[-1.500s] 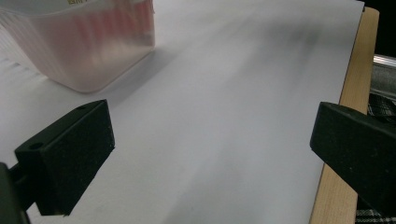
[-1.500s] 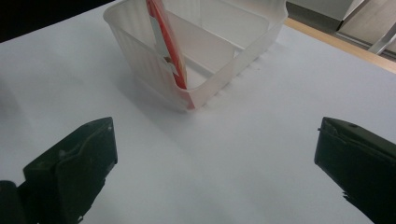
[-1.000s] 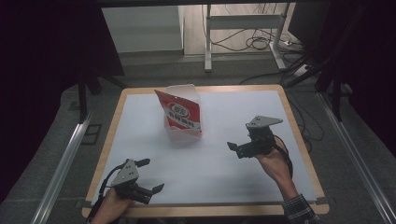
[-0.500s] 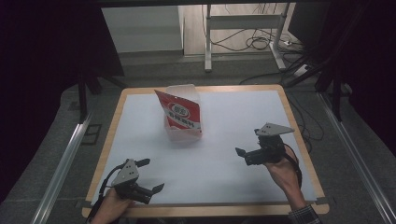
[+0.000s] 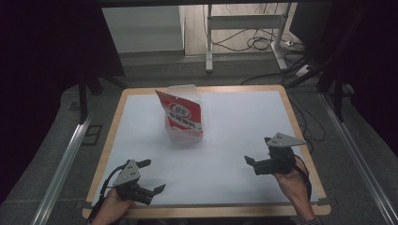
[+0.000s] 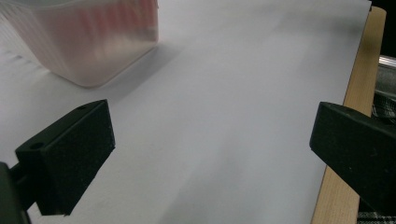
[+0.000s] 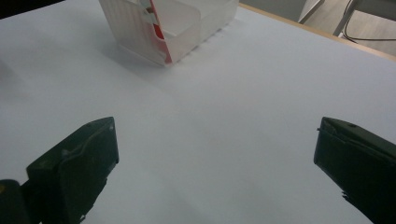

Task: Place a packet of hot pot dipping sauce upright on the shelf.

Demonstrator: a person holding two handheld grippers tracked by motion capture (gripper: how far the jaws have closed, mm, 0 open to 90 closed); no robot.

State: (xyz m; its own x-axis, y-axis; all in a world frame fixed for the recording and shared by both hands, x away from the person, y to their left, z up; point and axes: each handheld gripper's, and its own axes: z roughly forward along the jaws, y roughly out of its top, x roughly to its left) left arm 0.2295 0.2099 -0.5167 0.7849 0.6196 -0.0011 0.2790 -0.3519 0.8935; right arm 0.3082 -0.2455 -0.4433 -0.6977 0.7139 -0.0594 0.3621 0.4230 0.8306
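1. One translucent plastic container [image 5: 184, 125] stands upright on the white table surface [image 5: 225, 154], toward the far side, slightly left of centre; nothing touches it
2. One red-and-white packet [image 5: 180, 112] sits in the container, leaning, its top above the rim; printed label faces the camera, text too small to read
3. Two grippers, one per hand, both near the table's front edge and well apart from the container
4. Left gripper [image 5: 151, 177], front-left corner: jaws spread wide, nothing between them; left gripper view shows the container's frosted wall [image 6: 88, 42] ahead at upper left, and the wooden table rim [image 6: 348, 121] at right
5. Right gripper [image 5: 251, 164], front-right: jaws spread wide, nothing held; one grey three-cornered plate [image 5: 285, 139] on top; right gripper view looks at the container [image 7: 173, 28] with the packet's red edge [image 7: 156, 25] inside
6. Two hands: left hand [image 5: 112, 208] & right hand [image 5: 293, 185] enter from the bottom edge
7. Beyond the table: one metal stand [image 5: 244, 35] and loose cables [image 5: 263, 44] on the floor
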